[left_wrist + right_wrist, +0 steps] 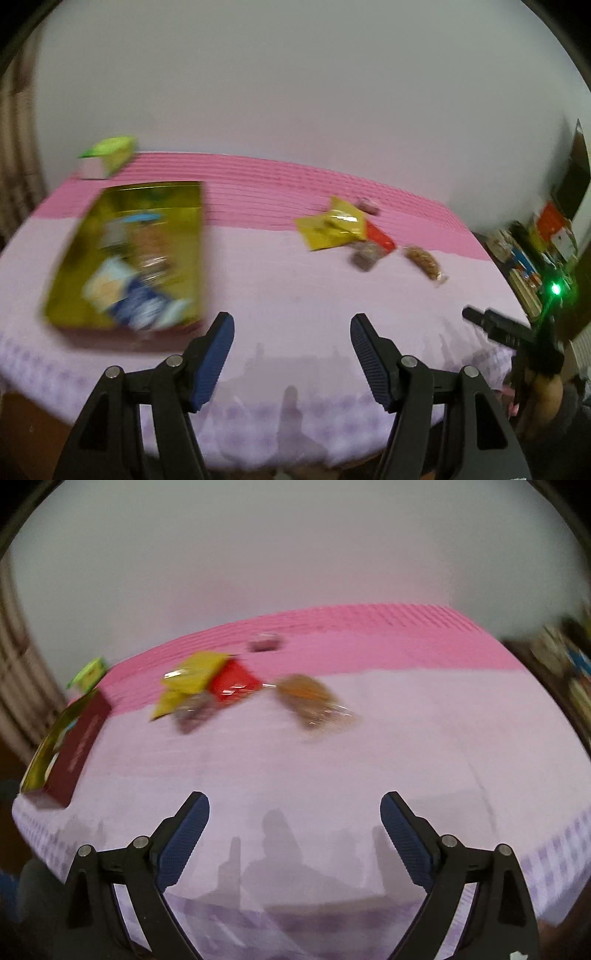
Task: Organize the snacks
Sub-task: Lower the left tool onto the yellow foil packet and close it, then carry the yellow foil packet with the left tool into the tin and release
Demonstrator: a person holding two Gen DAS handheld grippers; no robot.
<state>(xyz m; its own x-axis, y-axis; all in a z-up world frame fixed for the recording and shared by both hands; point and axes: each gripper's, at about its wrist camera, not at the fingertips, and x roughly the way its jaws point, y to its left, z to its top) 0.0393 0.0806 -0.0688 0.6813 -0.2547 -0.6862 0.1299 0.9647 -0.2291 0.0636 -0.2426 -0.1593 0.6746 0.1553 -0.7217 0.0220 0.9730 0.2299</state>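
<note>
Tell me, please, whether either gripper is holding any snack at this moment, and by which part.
Nothing is held. The left gripper and the right gripper are both open above the tablecloth, with nothing between their fingers.

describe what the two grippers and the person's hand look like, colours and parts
Both the left gripper and right gripper have black angular plastic frames with silver pivot bolts and ribbed dark-blue pads. In the left view, the right gripper glows a green light, above a bare hand with a dark sleeve.

Left black plastic tongs (291,332): ribbed blue pads (212,354), silver pivot screws on angular arms. Right black plastic tongs (294,812) match, blue pads too. From the left camera, a green light glows on the right rig, bare skin beneath.
</note>
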